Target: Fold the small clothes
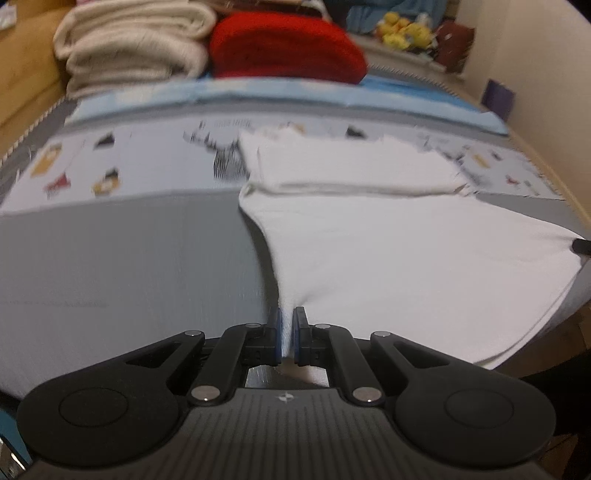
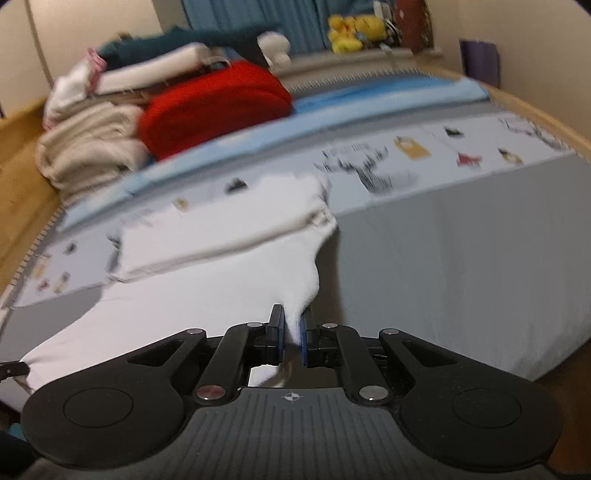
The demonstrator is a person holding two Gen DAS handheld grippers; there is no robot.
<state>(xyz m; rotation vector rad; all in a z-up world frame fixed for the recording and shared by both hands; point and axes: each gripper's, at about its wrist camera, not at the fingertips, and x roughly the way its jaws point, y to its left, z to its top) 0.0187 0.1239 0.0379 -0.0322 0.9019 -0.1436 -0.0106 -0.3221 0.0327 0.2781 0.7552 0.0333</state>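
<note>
A white garment (image 1: 388, 240) lies on the bed, its far part folded over into a flat band (image 1: 354, 166). My left gripper (image 1: 287, 332) is shut on the garment's near left corner, and the cloth rises in a taut peak into the blue pads. In the right wrist view the same white garment (image 2: 207, 280) stretches left, and my right gripper (image 2: 292, 332) is shut on its near right corner. Both corners are lifted off the grey sheet. The tip of the right gripper (image 1: 581, 245) shows at the far right edge of the left wrist view.
The bed has a grey sheet (image 1: 129, 258) and a printed white and blue cover (image 1: 110, 155). Folded cream blankets (image 1: 129, 48) and a red folded item (image 1: 288, 44) are stacked at the far end. Yellow plush toys (image 2: 354, 31) sit behind. Wooden floor (image 2: 22, 192) borders the bed.
</note>
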